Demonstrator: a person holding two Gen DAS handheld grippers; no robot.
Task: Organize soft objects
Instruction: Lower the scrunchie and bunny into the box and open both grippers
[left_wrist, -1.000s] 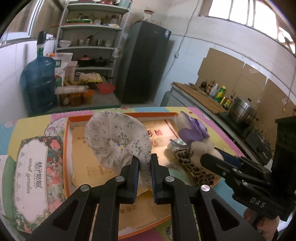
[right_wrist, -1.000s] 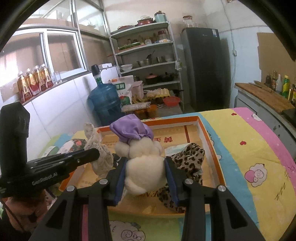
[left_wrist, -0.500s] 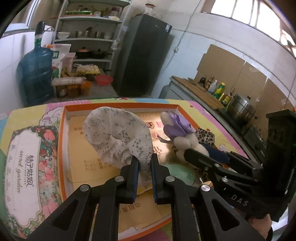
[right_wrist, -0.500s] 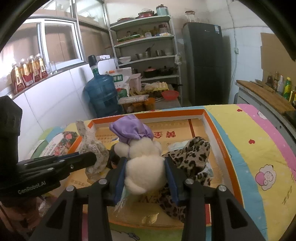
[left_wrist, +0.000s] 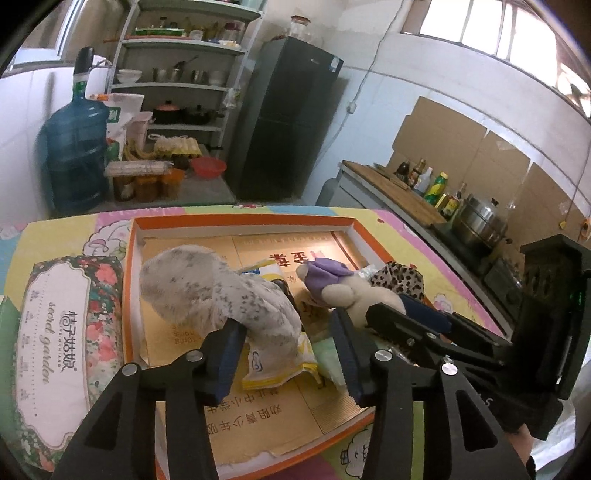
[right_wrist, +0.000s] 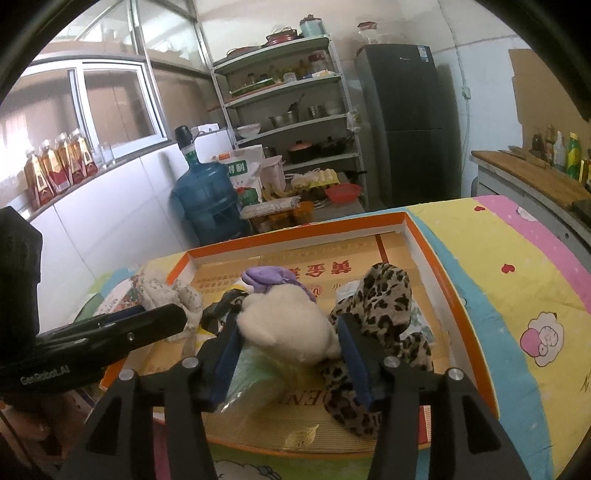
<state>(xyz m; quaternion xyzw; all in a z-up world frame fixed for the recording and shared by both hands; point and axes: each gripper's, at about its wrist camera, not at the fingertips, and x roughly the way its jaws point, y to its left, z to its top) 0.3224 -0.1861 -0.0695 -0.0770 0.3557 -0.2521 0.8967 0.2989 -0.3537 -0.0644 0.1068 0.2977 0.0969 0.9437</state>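
An orange-rimmed cardboard tray (left_wrist: 240, 221) lies on the colourful table. My left gripper (left_wrist: 286, 354) is open; the white floral fabric piece (left_wrist: 218, 291) lies in the tray just ahead of its left finger. It shows small in the right wrist view (right_wrist: 162, 291). My right gripper (right_wrist: 288, 350) is open, its jaws on either side of the cream plush toy with a purple cap (right_wrist: 288, 321), which rests in the tray; it also shows in the left wrist view (left_wrist: 340, 288). A leopard-print cloth (right_wrist: 384, 306) lies to its right.
A floral tissue pack (left_wrist: 66, 332) lies left of the tray. Plastic packets (left_wrist: 280, 362) lie on the tray floor. Beyond the table stand a blue water jug (right_wrist: 207, 199), shelves (right_wrist: 295, 103) and a dark fridge (right_wrist: 402, 122). A counter with bottles (left_wrist: 424, 181) runs on the right.
Both grippers have opened. The floral fabric and the plush toy were held above the tray; now both rest in it, with the grippers lowered over them.
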